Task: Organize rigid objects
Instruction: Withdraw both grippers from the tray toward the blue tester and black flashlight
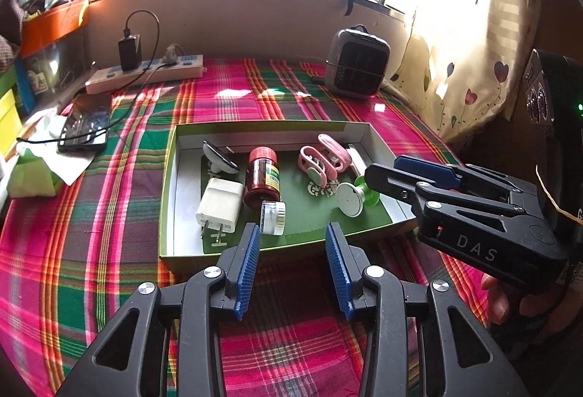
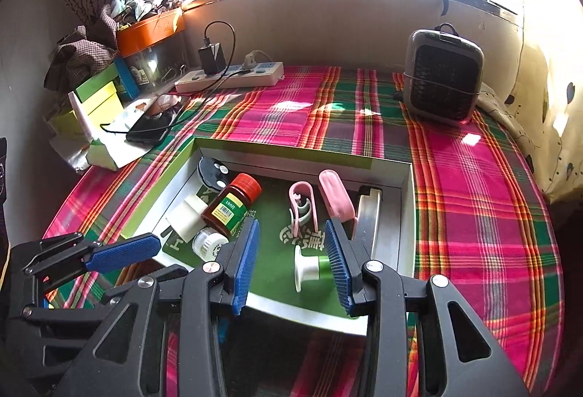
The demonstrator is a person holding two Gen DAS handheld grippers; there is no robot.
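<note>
Left gripper [image 1: 293, 233] nearest: black plastic arms, ribbed blue pads spread apart, nothing between, hovering at box's near edge. Right gripper [image 2: 291, 238] same build, pads likewise apart and empty, above box's near right corner.

Shallow cardboard box [image 1: 167, 178], green outside, white walls, green printed floor. Along near edge: white plug adapter [image 1: 219, 205], smooth, boxy, metal prongs toward near-left corner; small clear ribbed jar [image 1: 273, 217] lying just beside it; white-and-green plastic spool [image 1: 352, 198] toward near right. Behind jar: brown pill bottle [image 1: 263, 178], red ribbed cap, yellow-green label, lying on its side, touching adapter. Far-left corner: black-and-white round disc [image 1: 218, 156] tilted against wall. Far right: two pink plastic clips [image 1: 324, 156], rounded, glossy, overlapping. Flat metal bar [image 2: 368, 215] along right wall.

Pink-green plaid cloth [image 1: 109, 215], woven, covering surface. Left edge: dark phone [image 1: 85, 124] with cable, crumpled paper. Far-left: white power strip [image 1: 145, 73] with black charger. Far-right: grey rounded heater [image 1: 357, 62], dark grille. Barred window behind, strong sunlight; cream heart-print curtain [image 1: 473, 51] at right.
</note>
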